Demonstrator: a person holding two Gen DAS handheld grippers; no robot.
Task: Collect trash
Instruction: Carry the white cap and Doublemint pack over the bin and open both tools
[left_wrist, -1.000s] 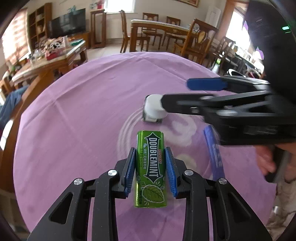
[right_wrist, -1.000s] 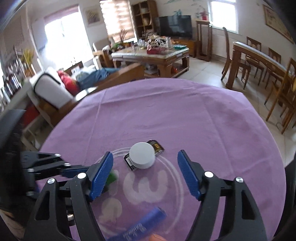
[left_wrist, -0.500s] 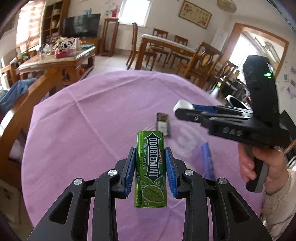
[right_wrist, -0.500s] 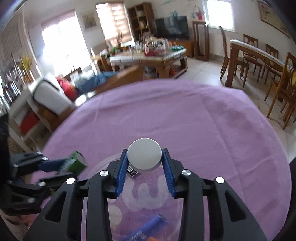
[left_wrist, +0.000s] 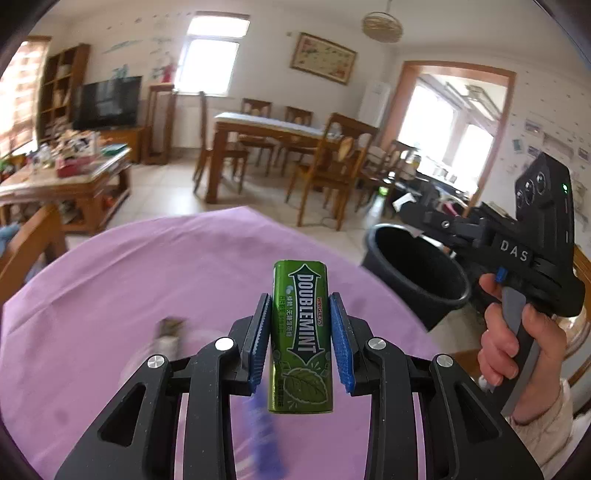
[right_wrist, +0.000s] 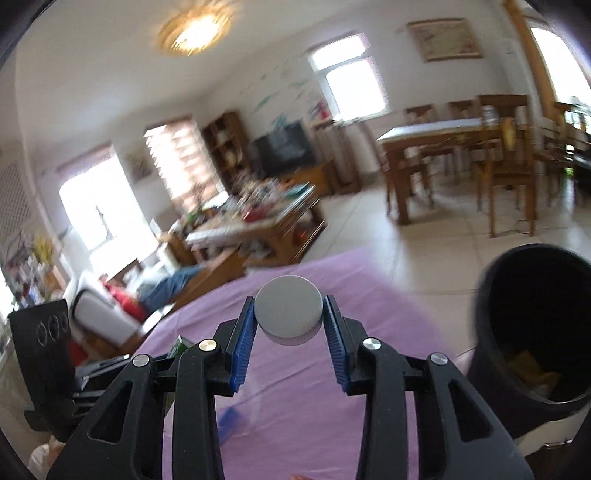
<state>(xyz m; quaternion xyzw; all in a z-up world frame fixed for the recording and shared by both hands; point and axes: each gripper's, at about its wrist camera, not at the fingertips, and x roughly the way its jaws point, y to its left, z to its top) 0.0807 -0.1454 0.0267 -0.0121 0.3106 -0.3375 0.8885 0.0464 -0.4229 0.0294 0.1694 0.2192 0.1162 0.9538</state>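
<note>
My left gripper (left_wrist: 300, 334) is shut on a green Doublemint gum tin (left_wrist: 300, 332), held upright above the purple tablecloth (left_wrist: 129, 280). My right gripper (right_wrist: 289, 334) is shut on a round white cap (right_wrist: 289, 311), lifted off the table. A black trash bin (left_wrist: 415, 271) stands past the table's right edge; in the right wrist view the bin (right_wrist: 532, 325) is at the right, with scraps inside. A small dark wrapper (left_wrist: 168, 332) and a blue wrapper (left_wrist: 262, 428) lie blurred on the cloth. In the left wrist view a hand (left_wrist: 509, 347) holds the right tool.
Wooden dining table and chairs (left_wrist: 280, 147) stand on the tiled floor beyond the round table. A cluttered coffee table (left_wrist: 62, 173) and a TV are at the left. The blue wrapper (right_wrist: 229, 424) shows under the right gripper too.
The right gripper closed on the white cap, lifted it and swung toward the bin. The left gripper rose with the gum tin and tilted up; the bin came into view.
</note>
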